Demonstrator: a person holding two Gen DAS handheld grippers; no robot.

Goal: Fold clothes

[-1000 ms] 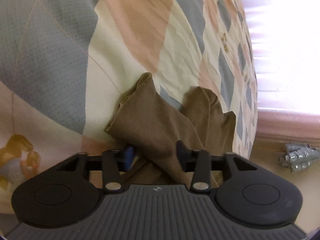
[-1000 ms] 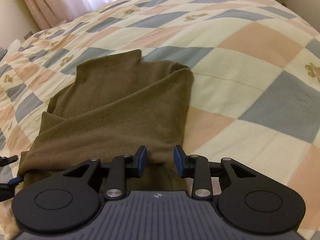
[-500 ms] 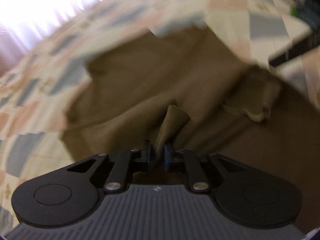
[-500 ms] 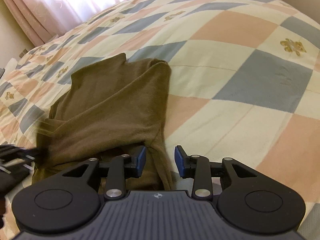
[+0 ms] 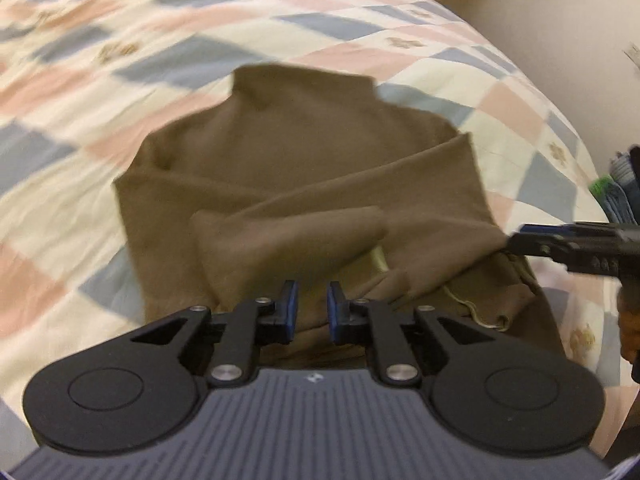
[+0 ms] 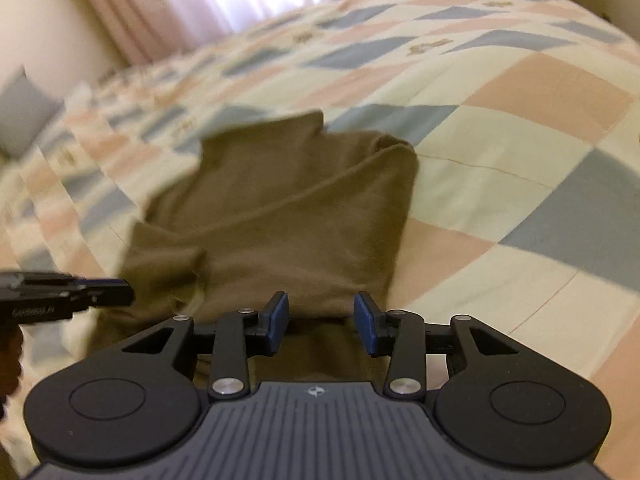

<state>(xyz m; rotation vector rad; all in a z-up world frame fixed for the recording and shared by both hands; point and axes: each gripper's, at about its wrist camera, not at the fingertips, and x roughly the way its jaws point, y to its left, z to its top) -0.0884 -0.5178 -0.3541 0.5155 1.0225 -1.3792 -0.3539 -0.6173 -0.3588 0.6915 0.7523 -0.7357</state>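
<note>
- The left claw point(image 5: 311, 306) hovers over the near hem of the brown top point(image 5: 296, 168), its blue pads a narrow gap apart with nothing pinched between them.
- The right claw point(image 6: 321, 320) stands spread wider, its pads straddling the near edge of the same top point(image 6: 288, 216) without pressing on it; in the left wrist view it reaches in from 3 o'clock point(image 5: 568, 240) at the garment's right corner.
- The top lies flat on the checked quilt point(image 5: 120, 92) of the bed, collar toward 12 o'clock, both sleeves already folded in across the body.
- Judging by this, the side folds are done; the lengthwise fold, hem up toward collar, looks to be what is left.
- Other folded cloth point(image 5: 616, 196) shows at 3 o'clock on the bed's edge, too small to identify.
</note>
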